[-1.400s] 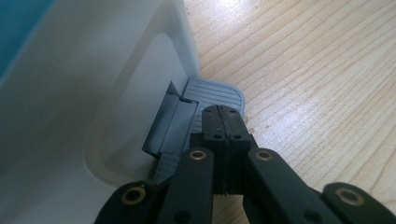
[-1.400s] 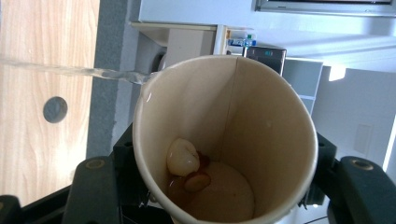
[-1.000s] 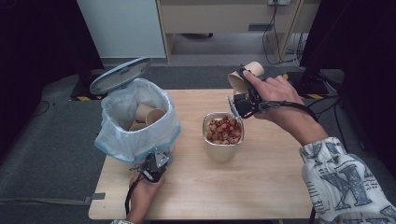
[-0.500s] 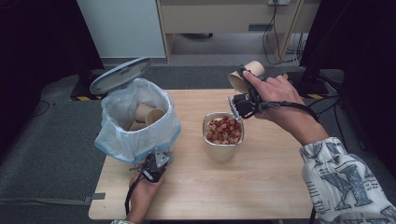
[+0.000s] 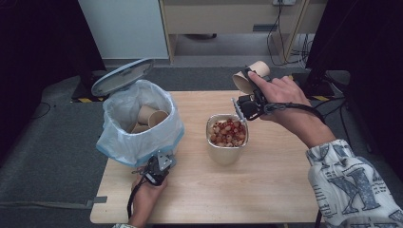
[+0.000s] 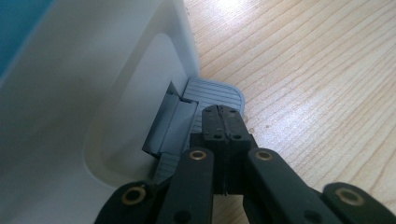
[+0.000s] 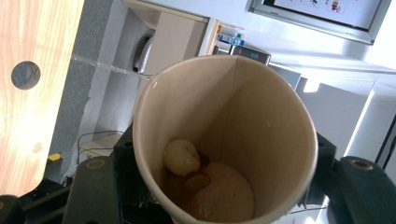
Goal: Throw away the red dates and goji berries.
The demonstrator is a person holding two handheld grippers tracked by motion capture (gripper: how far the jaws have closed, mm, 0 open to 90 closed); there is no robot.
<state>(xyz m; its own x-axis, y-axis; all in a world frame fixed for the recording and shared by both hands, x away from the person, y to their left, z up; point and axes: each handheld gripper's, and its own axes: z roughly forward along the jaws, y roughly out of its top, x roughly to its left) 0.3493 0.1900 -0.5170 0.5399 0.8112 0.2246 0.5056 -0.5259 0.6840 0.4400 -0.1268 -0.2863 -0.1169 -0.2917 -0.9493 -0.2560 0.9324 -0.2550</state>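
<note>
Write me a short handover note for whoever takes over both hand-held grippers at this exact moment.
Left hand-held gripper: shut, tips pressing the grey pedal of the lined bin; lid is up.
Right hand-held gripper: shut on a paper cup, held tilted above the far edge of the table, beyond the metal container of nuts.
Done: several cups already lie in the bin; the container holds nuts.
Left: a few nuts remain in the held cup; probably empty them into the container, then drop the cup in the bin.
</note>
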